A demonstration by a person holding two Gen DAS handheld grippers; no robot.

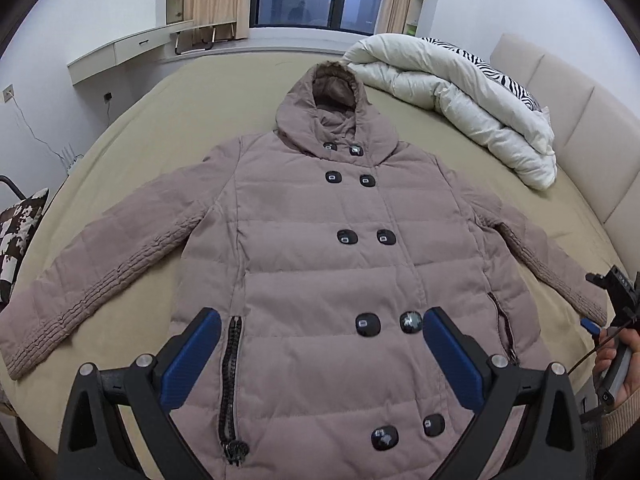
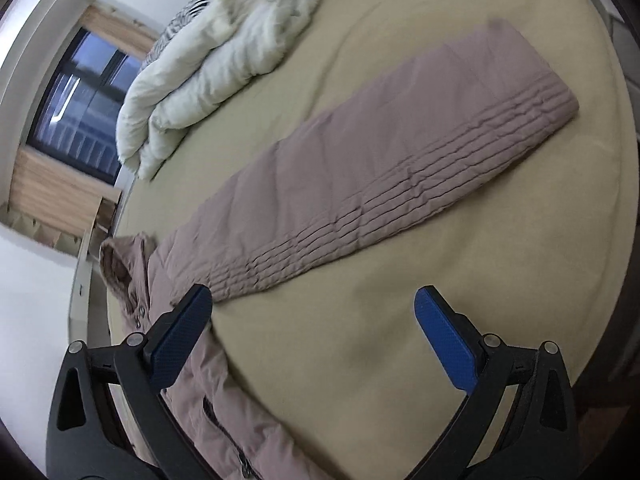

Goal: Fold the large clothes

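A mauve hooded puffer coat lies flat, front up, on the bed, sleeves spread out, with two rows of black buttons. My left gripper is open and empty, hovering over the coat's lower front. My right gripper is open and empty, above the bed sheet beside the coat's right sleeve. The right gripper also shows at the right edge of the left wrist view, near the sleeve cuff.
A rolled white duvet with a zebra-print pillow lies at the bed's far right, by the padded headboard. A patterned cushion sits at the left edge. A window and curtains are behind.
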